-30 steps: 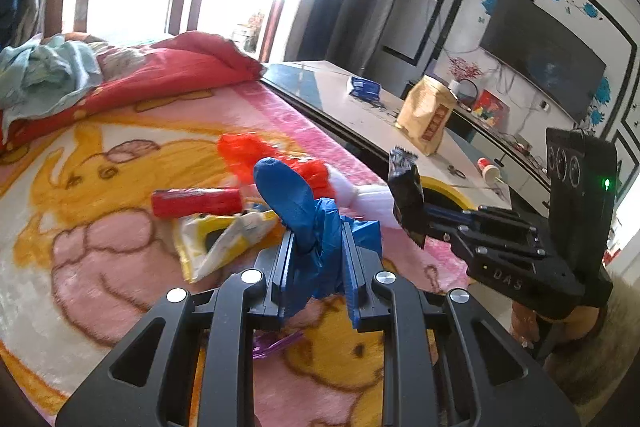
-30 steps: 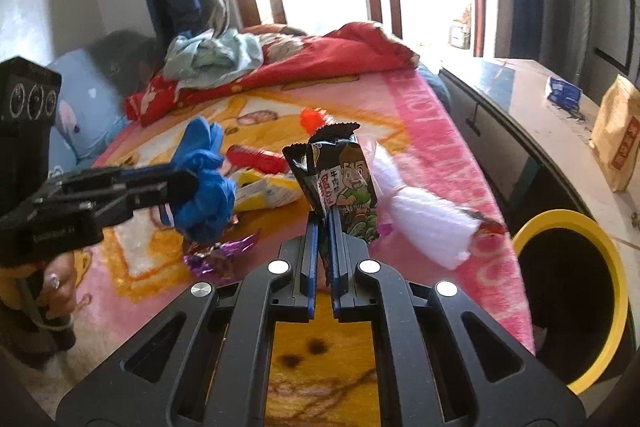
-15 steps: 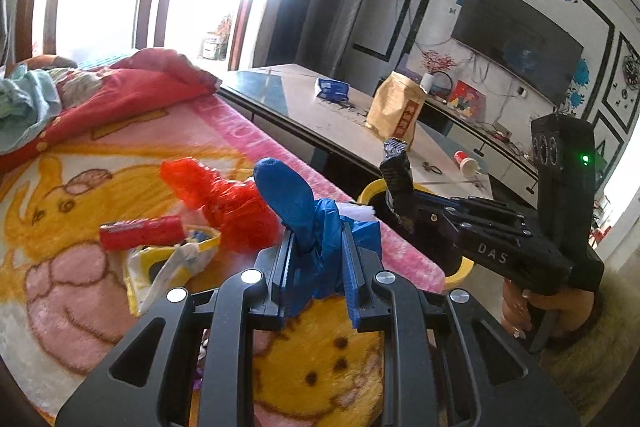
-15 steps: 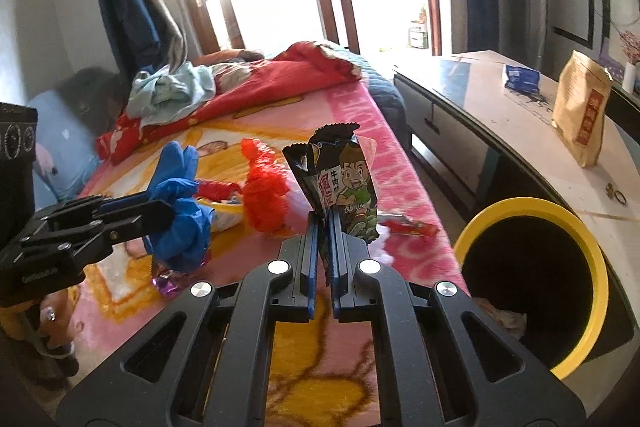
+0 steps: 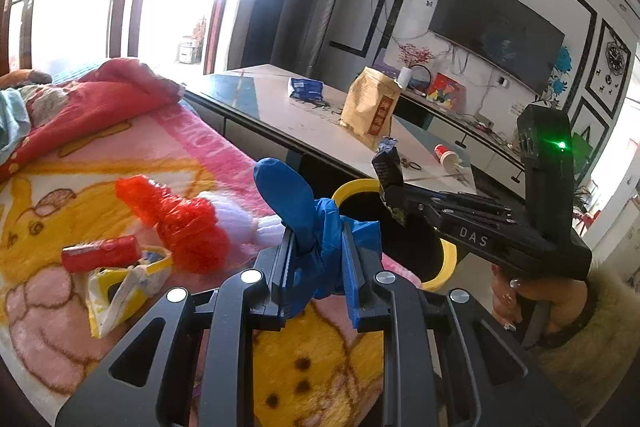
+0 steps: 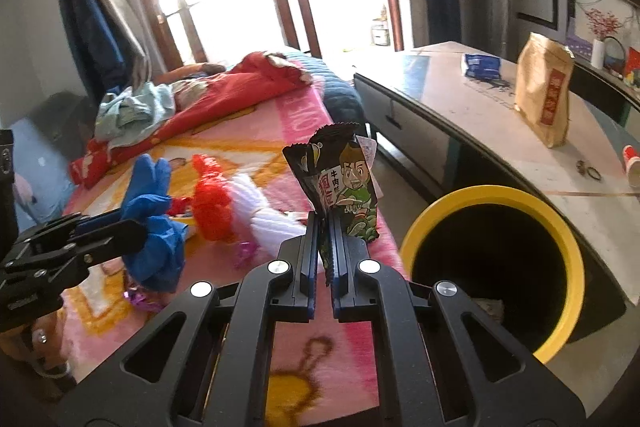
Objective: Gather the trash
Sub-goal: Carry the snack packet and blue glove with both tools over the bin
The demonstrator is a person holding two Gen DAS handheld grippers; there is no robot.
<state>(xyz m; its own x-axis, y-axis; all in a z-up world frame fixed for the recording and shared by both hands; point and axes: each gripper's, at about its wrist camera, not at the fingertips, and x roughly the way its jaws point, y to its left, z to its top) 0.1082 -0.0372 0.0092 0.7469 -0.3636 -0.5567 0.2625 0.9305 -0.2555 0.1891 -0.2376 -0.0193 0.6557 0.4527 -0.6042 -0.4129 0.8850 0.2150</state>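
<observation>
I see a bed covered by a pink and yellow cartoon blanket [image 5: 100, 163]. Lying on it are a crumpled red plastic bag [image 5: 180, 223], a white pleated wrapper [image 6: 260, 207] touching it, a red stick-shaped packet [image 5: 102, 253] resting on a yellow and white wrapper [image 5: 124, 283], and a small purple foil scrap [image 6: 244, 251]. At the far end a red quilt [image 6: 224, 95] is heaped with pale clothes [image 6: 128, 107] on top. Beside the bed I see a long low table [image 6: 480, 115] bearing a tan paper bag [image 6: 544, 95], upright, a blue packet [image 6: 482, 65], and a red and white paper cup [image 5: 448, 155] on its side.
</observation>
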